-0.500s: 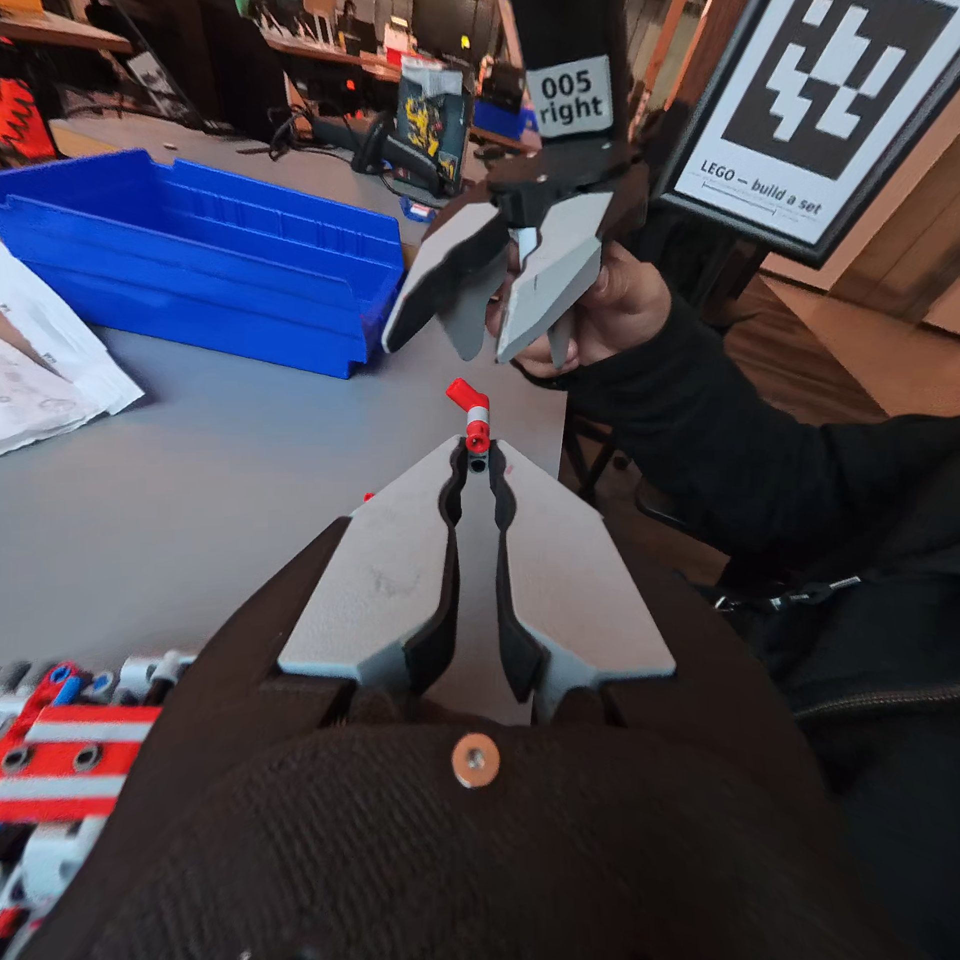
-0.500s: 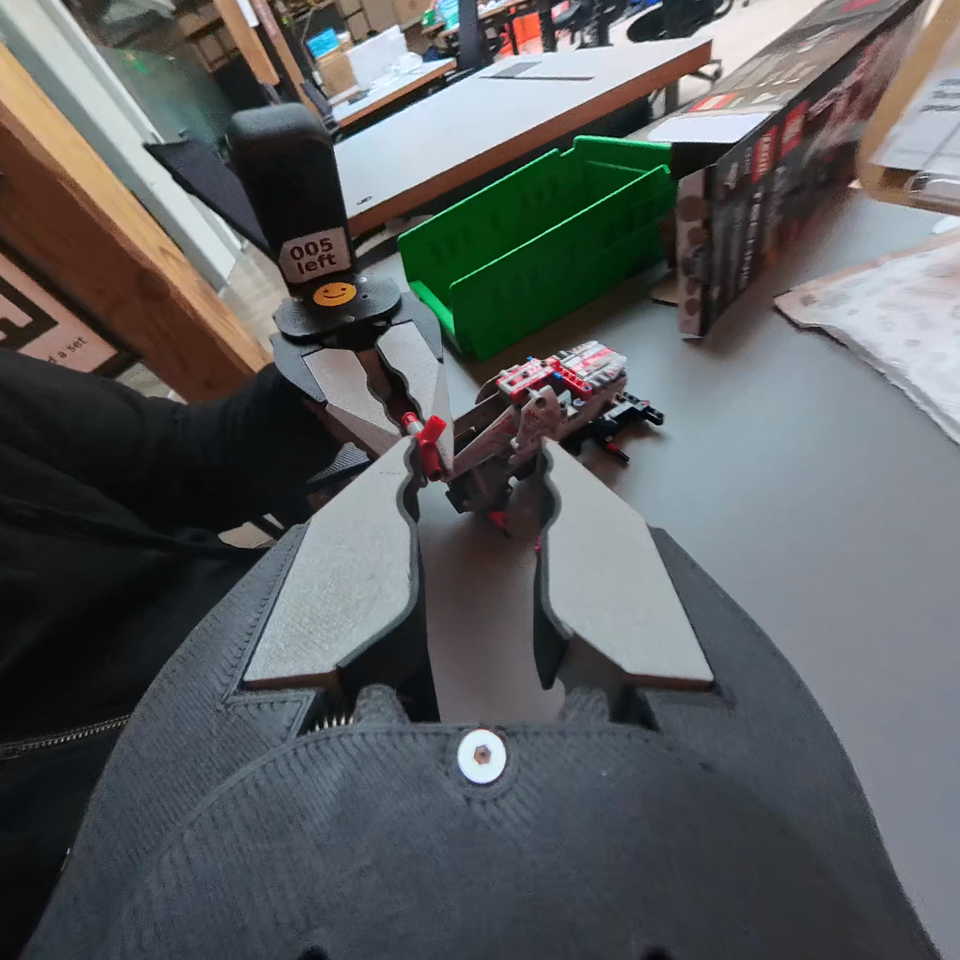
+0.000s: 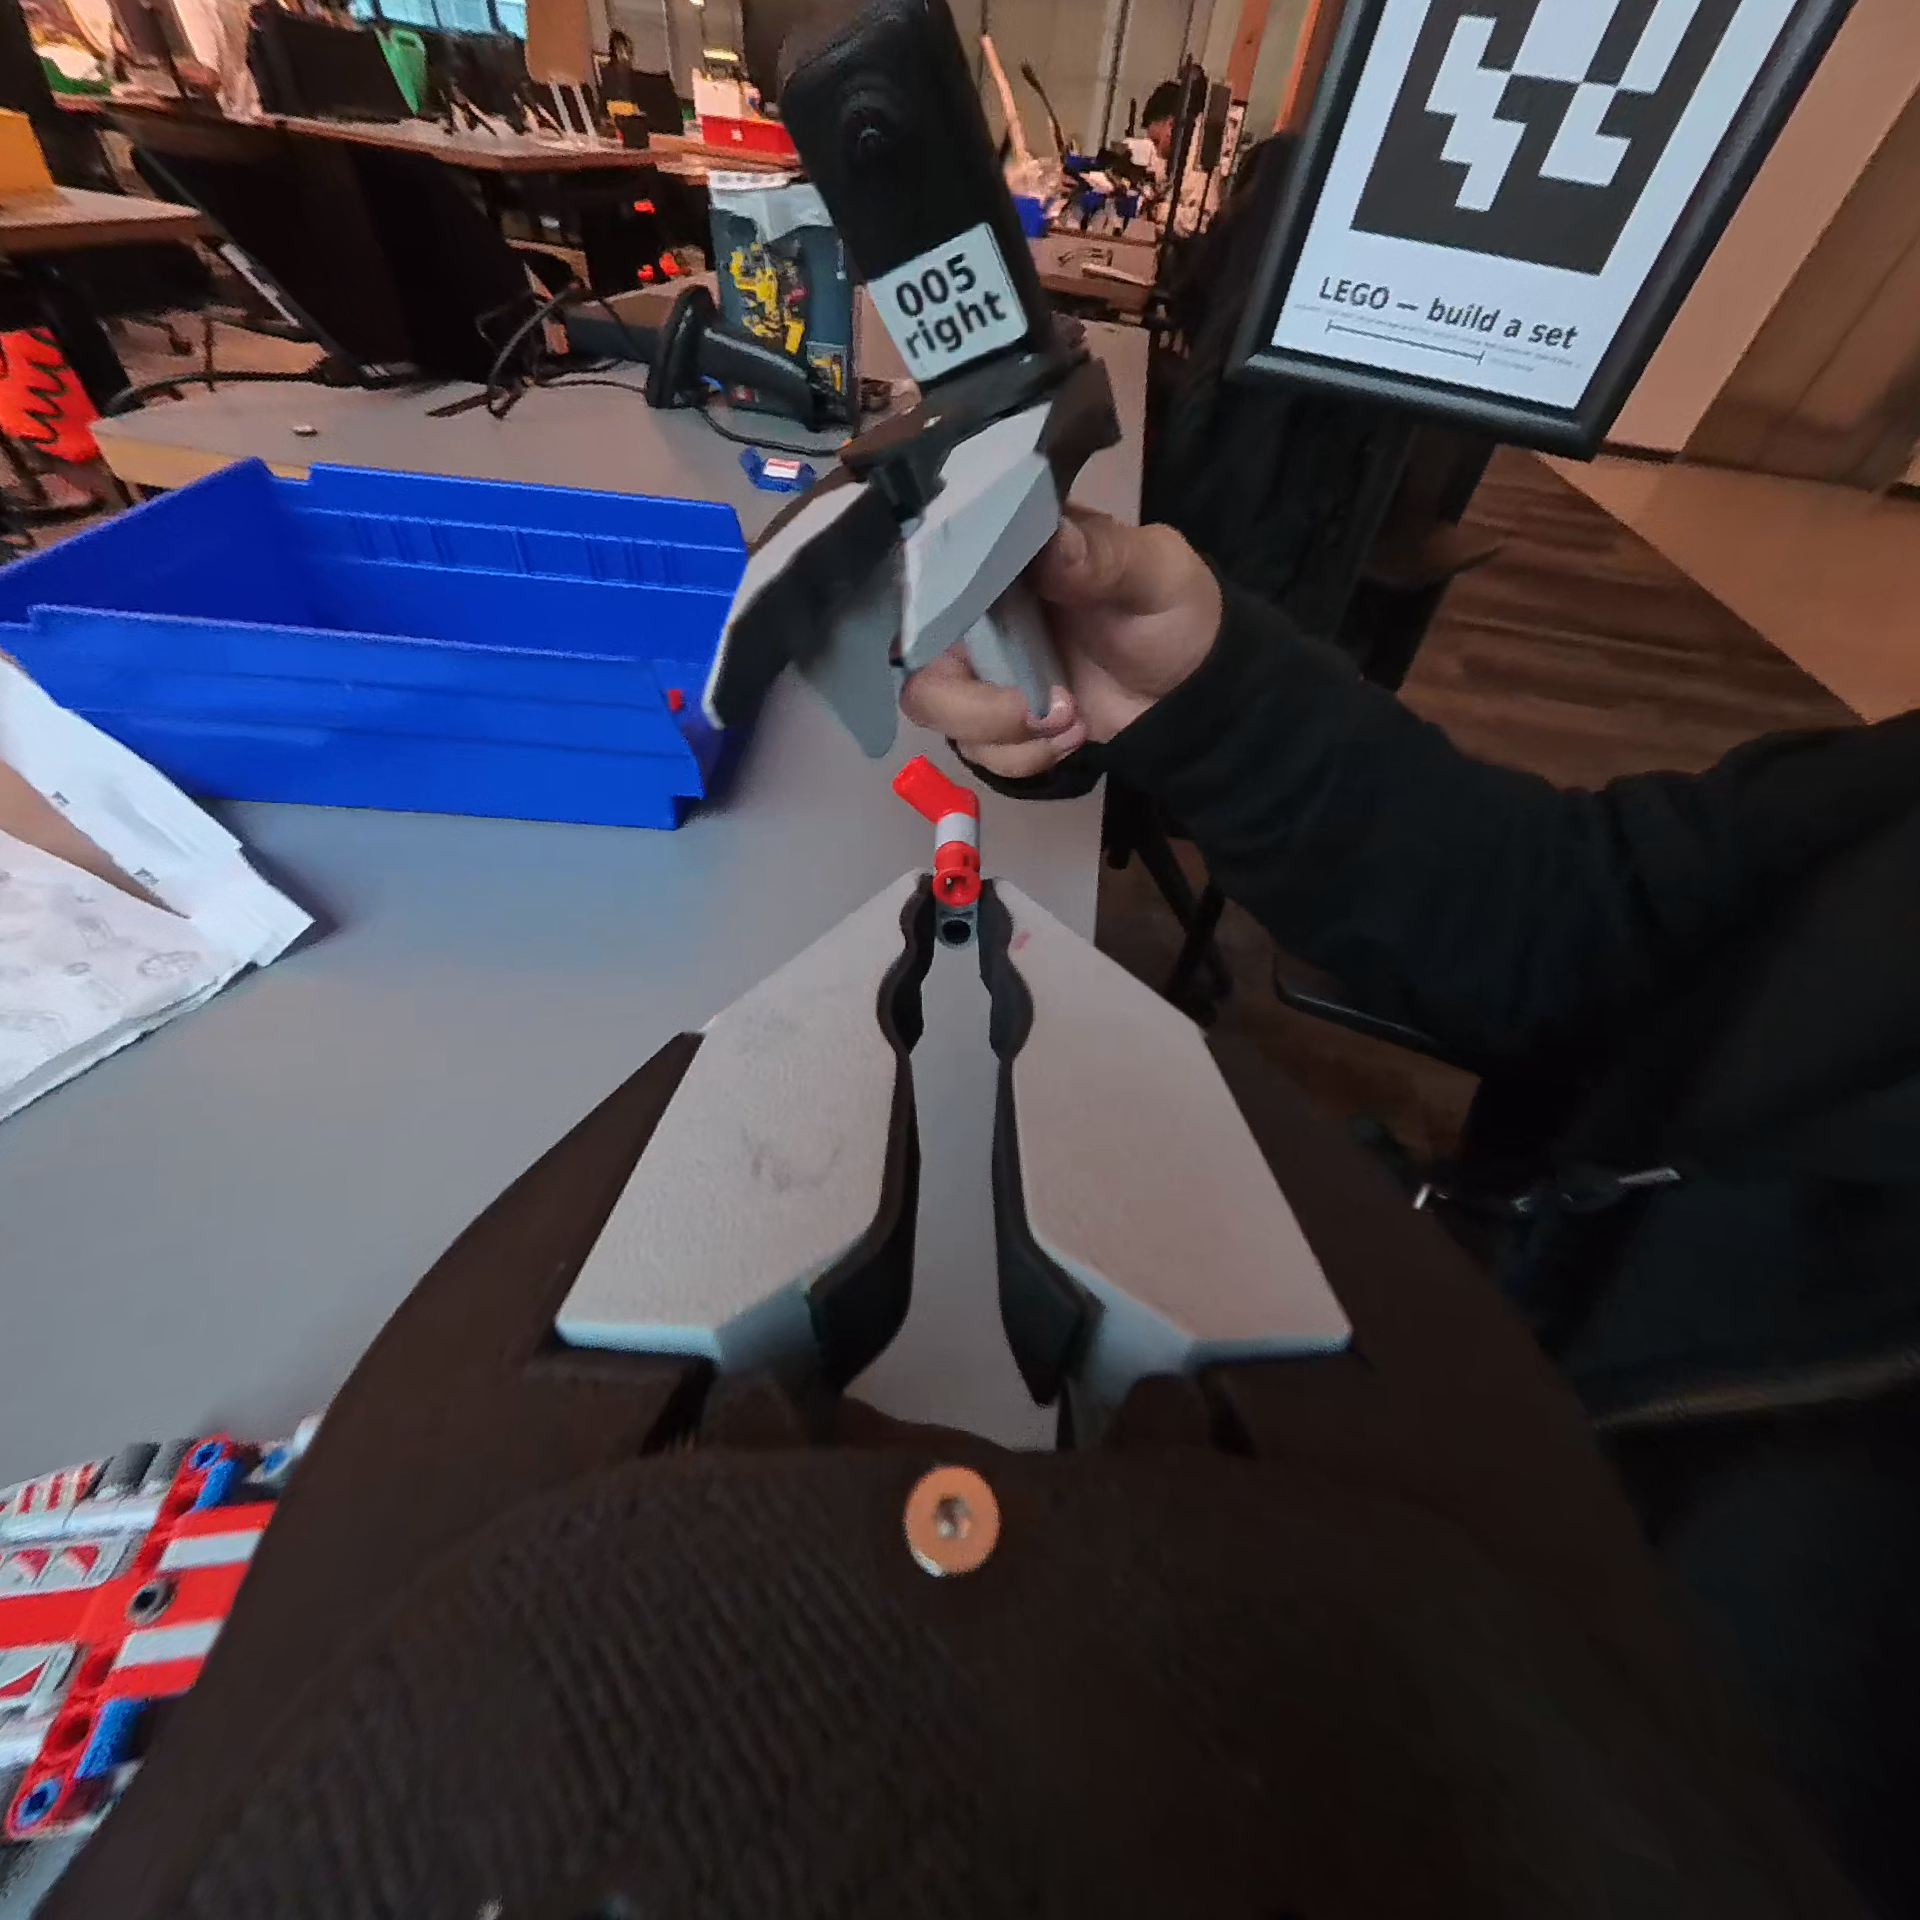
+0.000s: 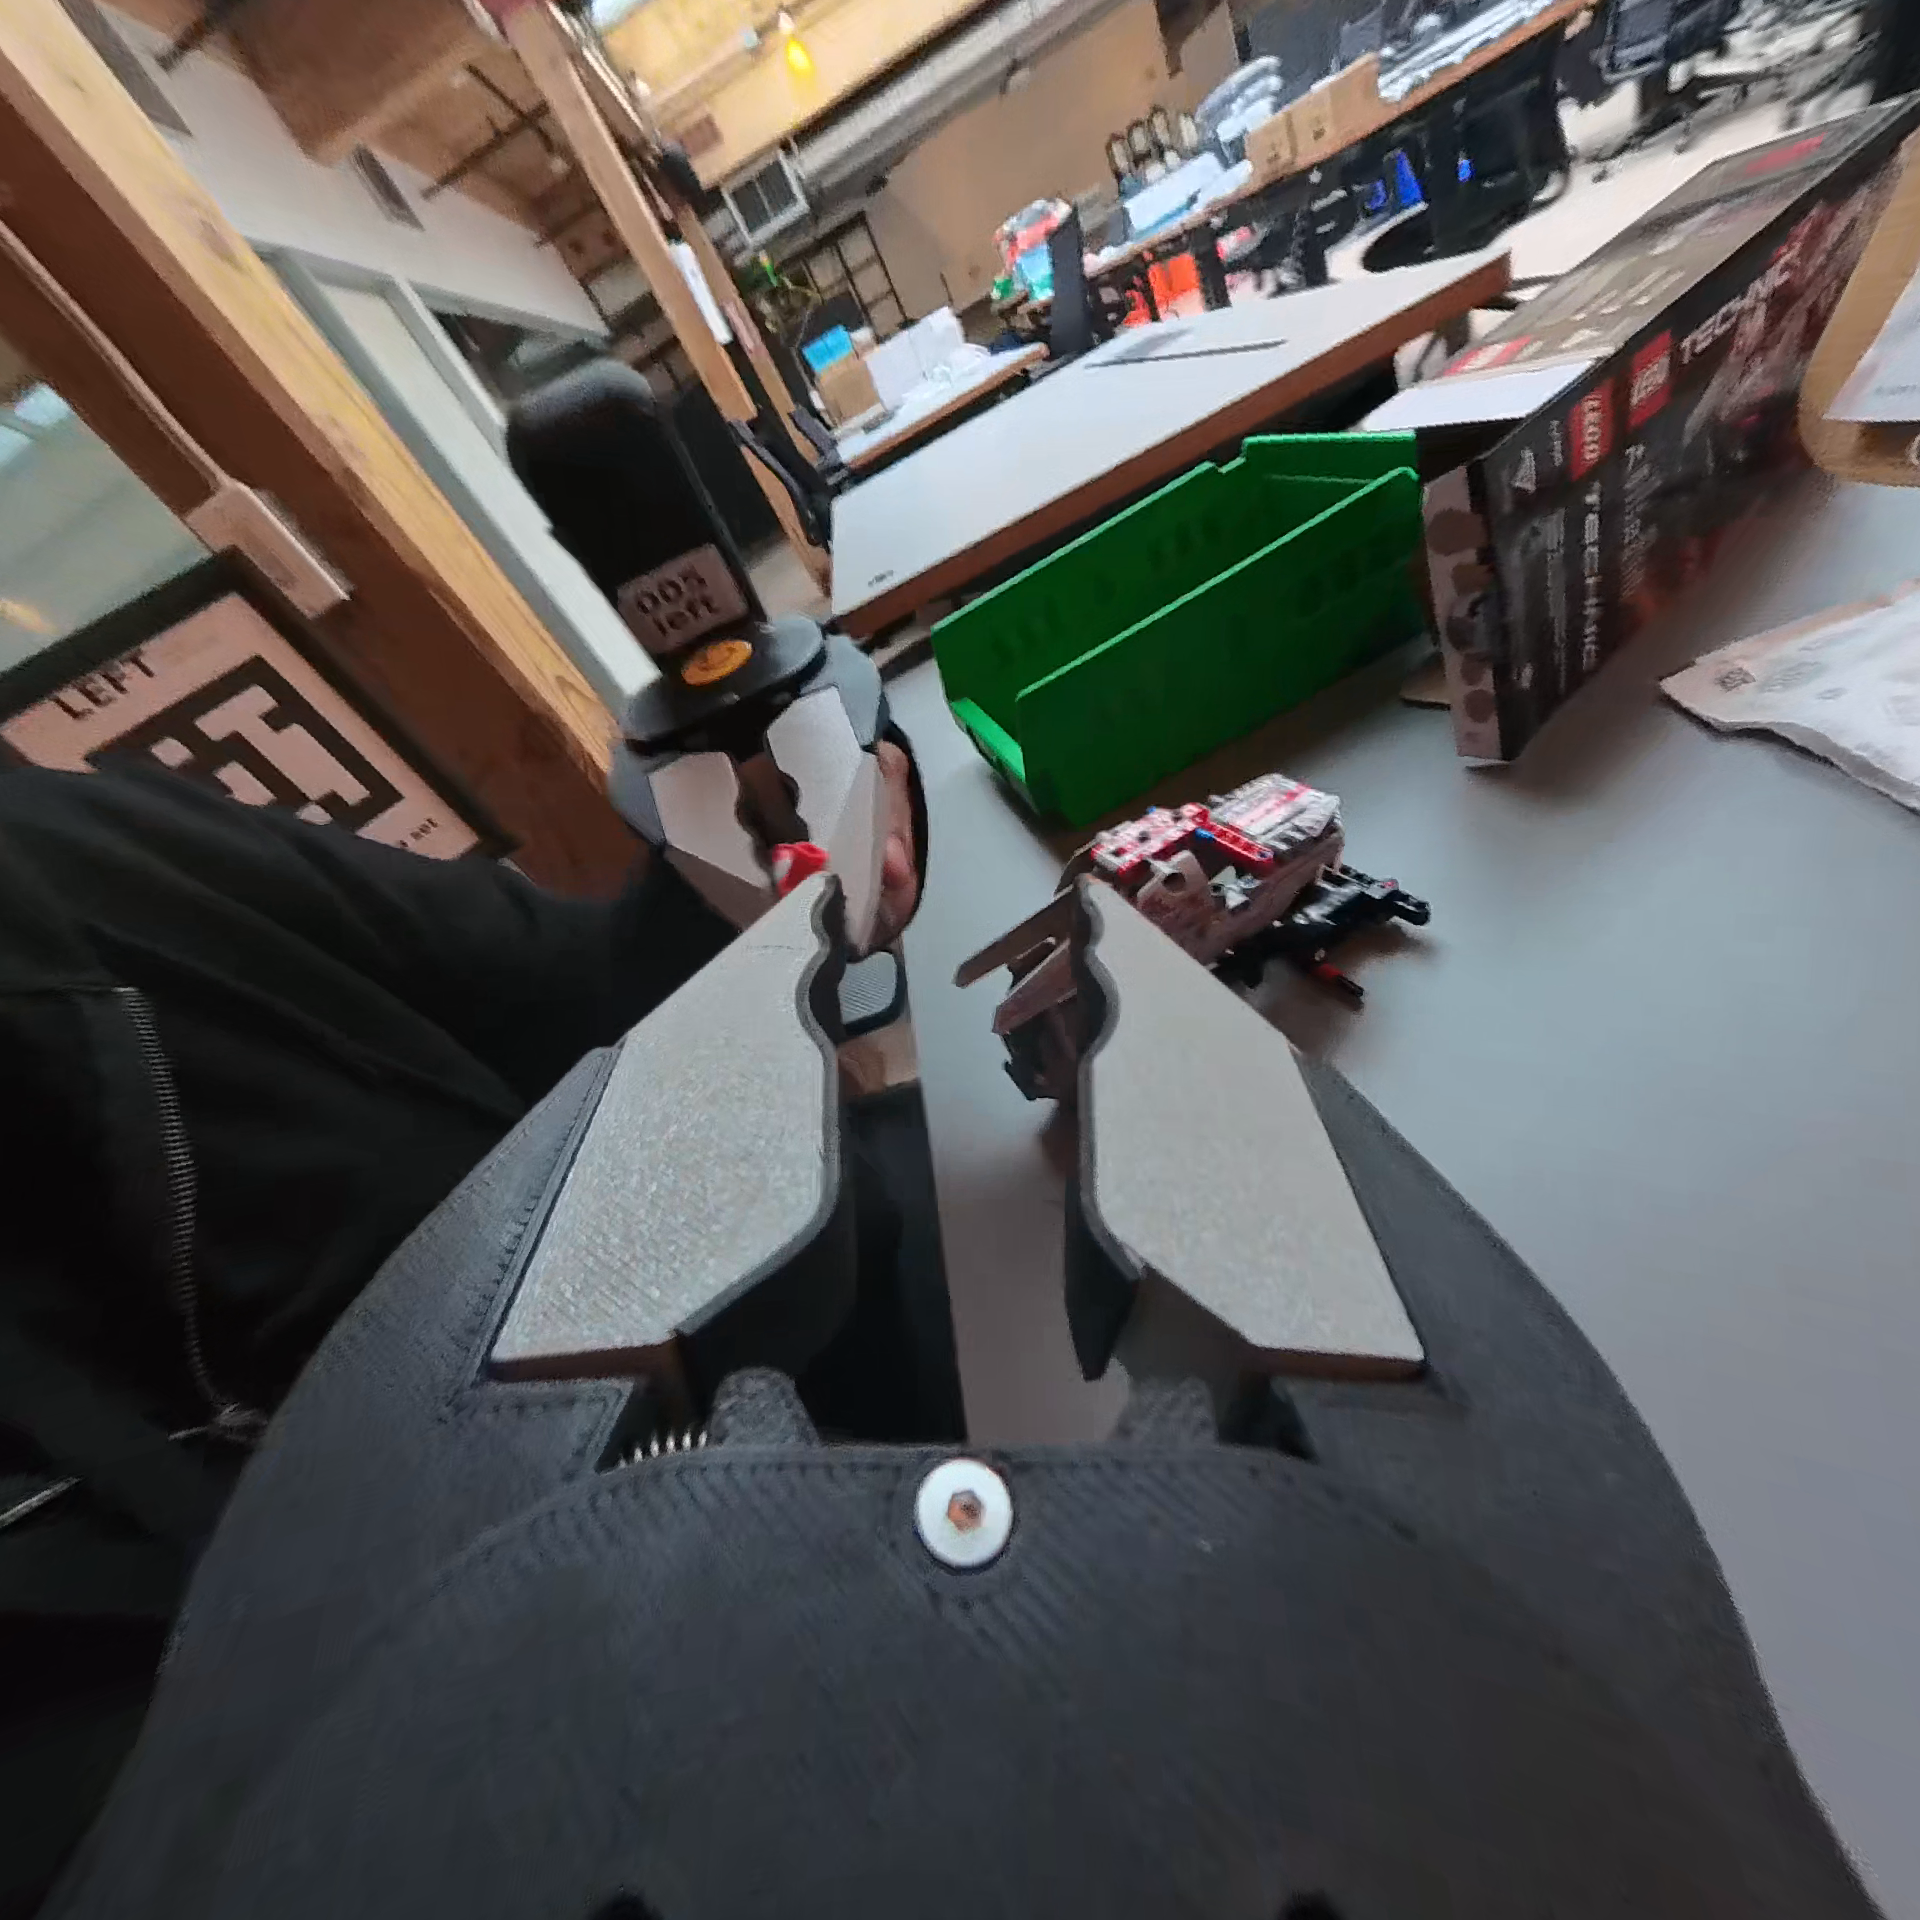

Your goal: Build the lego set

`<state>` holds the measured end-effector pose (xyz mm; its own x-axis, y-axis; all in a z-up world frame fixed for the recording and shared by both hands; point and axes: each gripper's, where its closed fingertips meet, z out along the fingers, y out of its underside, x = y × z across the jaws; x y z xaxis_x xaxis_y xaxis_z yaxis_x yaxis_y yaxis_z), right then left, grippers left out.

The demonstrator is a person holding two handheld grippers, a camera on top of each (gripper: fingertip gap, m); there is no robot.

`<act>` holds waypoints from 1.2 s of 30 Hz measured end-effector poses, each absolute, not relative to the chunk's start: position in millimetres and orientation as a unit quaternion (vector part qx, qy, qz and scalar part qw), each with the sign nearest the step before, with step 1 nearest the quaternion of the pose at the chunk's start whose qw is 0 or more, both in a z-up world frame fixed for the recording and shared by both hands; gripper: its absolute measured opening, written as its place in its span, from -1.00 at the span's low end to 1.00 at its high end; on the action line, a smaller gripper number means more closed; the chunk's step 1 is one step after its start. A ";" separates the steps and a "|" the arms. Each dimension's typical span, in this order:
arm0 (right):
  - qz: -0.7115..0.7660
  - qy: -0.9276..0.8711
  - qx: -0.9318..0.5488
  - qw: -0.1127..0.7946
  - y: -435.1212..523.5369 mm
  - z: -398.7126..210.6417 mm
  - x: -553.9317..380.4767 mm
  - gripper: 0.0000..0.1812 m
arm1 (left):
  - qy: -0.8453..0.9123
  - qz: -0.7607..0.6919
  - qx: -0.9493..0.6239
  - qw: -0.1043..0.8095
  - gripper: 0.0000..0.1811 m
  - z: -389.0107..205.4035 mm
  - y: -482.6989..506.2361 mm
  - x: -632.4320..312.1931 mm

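Note:
My left gripper (image 3: 954,906) is shut on a small Lego piece (image 3: 940,821), a dark grey stub with a red bent connector and a white band sticking out past the tips. It is held in the air over the table's edge. My right gripper (image 4: 958,914) is open and empty. Its left fingertip is just in front of the red piece (image 4: 795,860), which the left gripper (image 4: 800,831) holds out towards it. In the left wrist view the right gripper (image 3: 821,696) hangs just above and beyond the piece, apart from it. The part-built red, white and black model (image 4: 1216,873) lies on the grey table.
A blue bin (image 3: 364,623) and papers (image 3: 104,935) are at the left, and the model's corner (image 3: 104,1600) shows at the bottom left. A green bin (image 4: 1174,634), the set's box (image 4: 1662,468) and a paper bag (image 4: 1818,686) stand behind the model. A framed sign (image 3: 1507,208) stands at the right. Some 5 cm of space lies between my two pairs of fingers.
The right gripper has shifted left and a little closer to the held piece, and both cameras have tilted up. The left gripper still holds the piece, and the right jaws stay open.

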<state>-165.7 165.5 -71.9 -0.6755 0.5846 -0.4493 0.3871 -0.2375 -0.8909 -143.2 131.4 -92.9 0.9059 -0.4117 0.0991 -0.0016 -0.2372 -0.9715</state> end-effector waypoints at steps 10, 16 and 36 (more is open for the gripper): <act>0.696 -0.635 -0.331 -0.053 96.9 -82.4 -184.1 -0.62 | 0.088 -0.139 -0.787 0.595 -0.94 -106.8 106.7 -177.3; 0.698 -0.633 -0.328 -0.065 89.7 -88.9 -199.4 -0.91 | 0.061 -0.121 -0.793 0.593 -0.94 -112.6 100.0 -191.7; 0.633 -0.711 -0.308 0.007 86.1 -115.1 -203.9 -0.82 | 0.059 -0.124 -0.821 0.555 -0.94 -138.4 114.0 -185.3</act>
<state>-203.9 86.1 -115.1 -0.8108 0.4453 -0.3799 0.4287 0.0098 -0.9034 -185.3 114.0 -138.4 0.9626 -0.2336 0.1376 0.0407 -0.3773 -0.9252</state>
